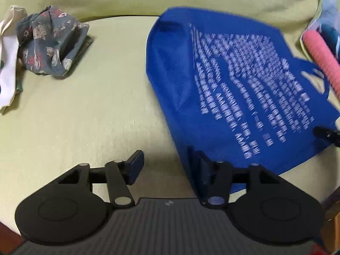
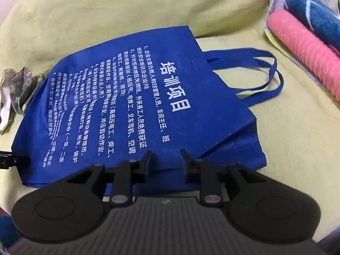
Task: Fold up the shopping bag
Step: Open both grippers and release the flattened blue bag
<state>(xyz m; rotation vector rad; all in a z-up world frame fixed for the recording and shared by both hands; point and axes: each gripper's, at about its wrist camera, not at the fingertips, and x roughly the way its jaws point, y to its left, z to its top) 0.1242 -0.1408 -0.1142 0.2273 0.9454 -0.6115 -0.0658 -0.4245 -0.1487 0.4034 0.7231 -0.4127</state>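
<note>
Left tool (image 1: 167, 167), left wrist view: fingers spread, nothing between them; the right-hand finger overlaps the near edge of the blue shopping bag (image 1: 223, 89), contact not clear. Bag lies flat on the yellow-green sofa cushion (image 1: 95, 116), printed side up, blurred. Crumpled floral cloth (image 1: 51, 42) well apart on the cushion's far left, beside a white cloth (image 1: 8, 63). Pink ribbed roll (image 1: 320, 59) at the right edge. Tip of the right tool (image 1: 327, 135) shows at the bag's right edge.

Right tool (image 2: 165, 163), right wrist view: fingers narrowly parted, standing over the bag's near edge, pinching nothing visible. Shopping bag (image 2: 127, 106) spread flat, white lettering up, side gusset tucked under at the right, two handles (image 2: 272, 74) splayed out on the cushion (image 2: 297, 148). Pink roll (image 2: 308, 53) and a dark blue roll (image 2: 318, 21) in a patterned bag at the upper right.

Progress, judged: bag laid out and flattened; no fold across its length yet; handles not tucked in
</note>
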